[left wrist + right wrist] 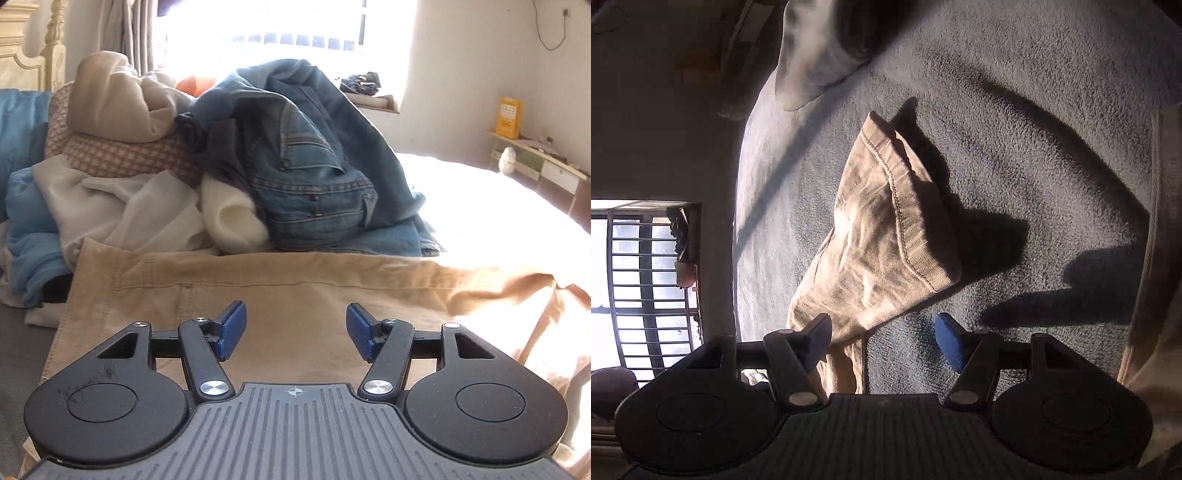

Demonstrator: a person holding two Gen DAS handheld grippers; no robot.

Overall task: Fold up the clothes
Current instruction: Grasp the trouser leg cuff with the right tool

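Tan trousers (295, 295) under the claw's blue pads (232, 330). Beyond them: faded blue jeans (314, 166), white garment (129, 210), pink-and-cream checked cloth (122, 157), beige top (110, 107). Grey bedcover (1034, 147).

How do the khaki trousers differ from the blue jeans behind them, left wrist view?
The khaki trousers are tan and lie spread flat in the foreground; the blue jeans are denim and sit bunched in a heap. The trousers lie directly under the open left tool; the jeans rest on the clothes pile further back. Both are stitched trousers, neither yet folded.
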